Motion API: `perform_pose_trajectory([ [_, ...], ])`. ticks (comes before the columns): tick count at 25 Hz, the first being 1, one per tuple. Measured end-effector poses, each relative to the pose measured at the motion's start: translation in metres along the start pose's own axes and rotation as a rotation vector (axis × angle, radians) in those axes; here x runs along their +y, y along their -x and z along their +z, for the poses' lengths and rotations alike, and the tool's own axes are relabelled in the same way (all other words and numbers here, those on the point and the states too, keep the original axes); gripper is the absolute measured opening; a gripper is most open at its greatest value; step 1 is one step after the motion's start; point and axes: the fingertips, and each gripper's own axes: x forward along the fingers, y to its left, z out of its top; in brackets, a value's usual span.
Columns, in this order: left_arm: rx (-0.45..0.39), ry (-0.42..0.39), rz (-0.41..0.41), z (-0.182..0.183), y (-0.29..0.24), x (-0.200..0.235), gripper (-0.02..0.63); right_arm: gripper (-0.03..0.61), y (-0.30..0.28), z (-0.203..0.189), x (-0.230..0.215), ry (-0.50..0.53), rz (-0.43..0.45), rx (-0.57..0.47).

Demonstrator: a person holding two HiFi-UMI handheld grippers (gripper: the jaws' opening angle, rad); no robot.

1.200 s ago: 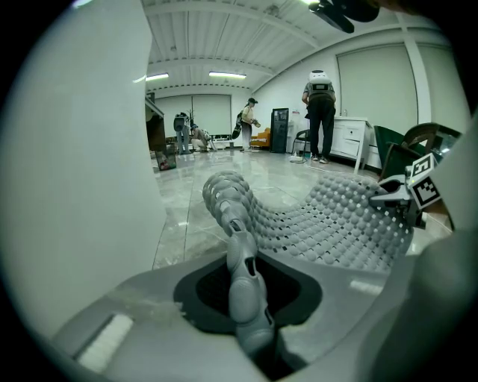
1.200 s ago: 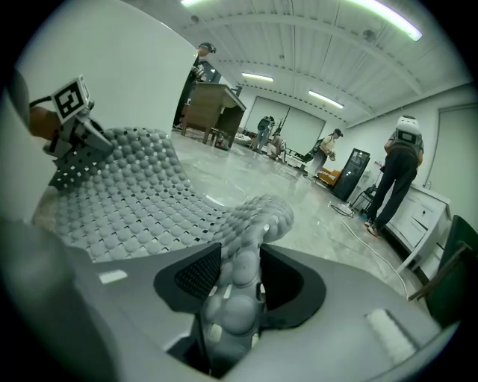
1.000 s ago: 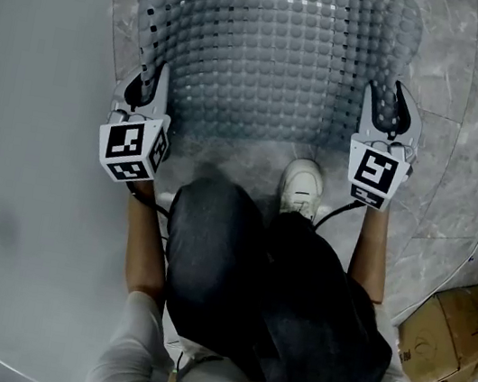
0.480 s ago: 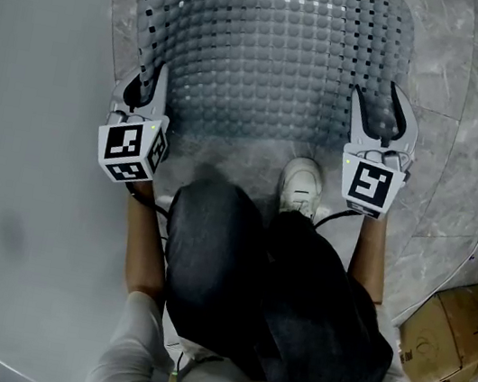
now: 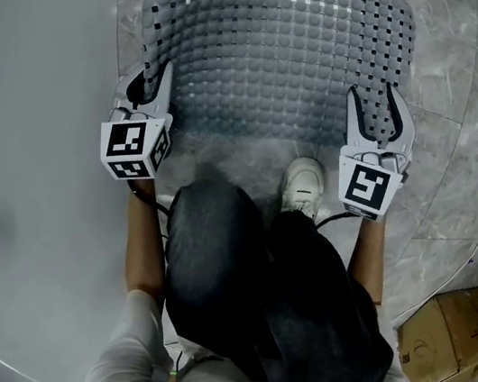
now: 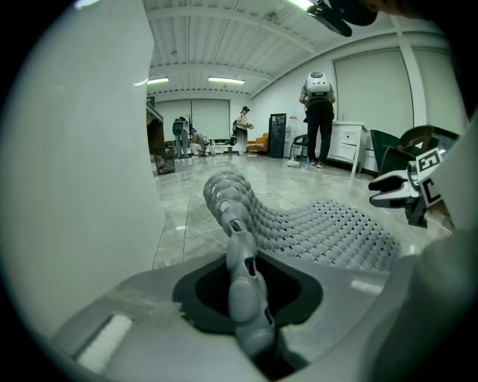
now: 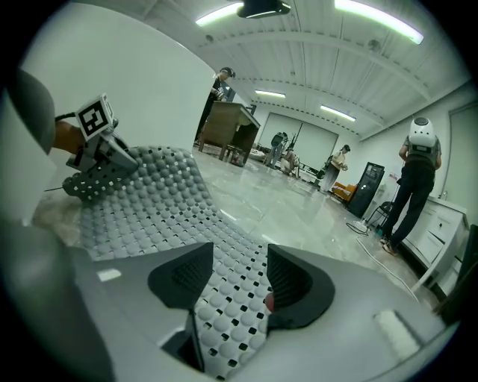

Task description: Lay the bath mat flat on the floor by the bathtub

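The bath mat mostly lay on the floor at 12 o'clock. Left hand-held gripper had its corner pinched tight; right hand-held gripper gaped wide over the mat, gripping nothing.

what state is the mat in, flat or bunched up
Mostly flat: the mat lies spread under the open right gripper, but the left gripper pinches one corner up.
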Motion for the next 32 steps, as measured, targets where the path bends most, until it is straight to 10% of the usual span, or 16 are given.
perform_pose_trajectory([
  [32,0.015,0.024,0.082,-0.020,-0.021,0.041,0.179,0.230,-0.040,0.034,0.113,0.025,0.297,-0.067],
])
